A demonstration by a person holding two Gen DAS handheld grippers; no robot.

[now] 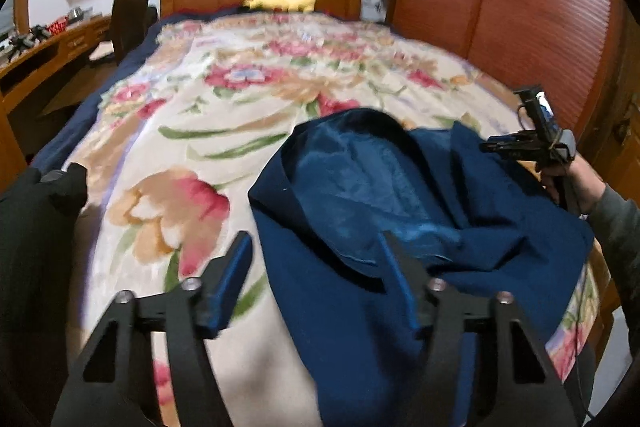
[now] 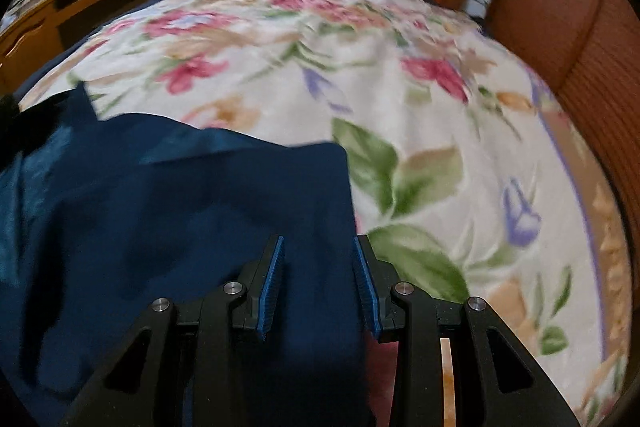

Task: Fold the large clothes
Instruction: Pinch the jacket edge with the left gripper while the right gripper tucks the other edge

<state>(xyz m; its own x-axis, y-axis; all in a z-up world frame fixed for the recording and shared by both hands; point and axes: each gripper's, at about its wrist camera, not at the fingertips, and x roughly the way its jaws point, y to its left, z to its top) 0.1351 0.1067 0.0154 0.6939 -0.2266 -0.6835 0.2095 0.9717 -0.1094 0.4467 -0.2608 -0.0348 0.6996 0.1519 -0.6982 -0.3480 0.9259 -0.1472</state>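
Lying crumpled on the floral blanket [image 1: 180, 115] of the bed, the navy garment [image 1: 500, 227] shows its shiny lining. The left gripper [image 1: 316, 259] and right gripper [image 2: 319, 263] hover above it, fingers parted, pinching nothing.

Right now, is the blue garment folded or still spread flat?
Neither: the blue garment lies rumpled on the floral blanket, one flap turned back so its shiny lining shows. No neat fold yet.
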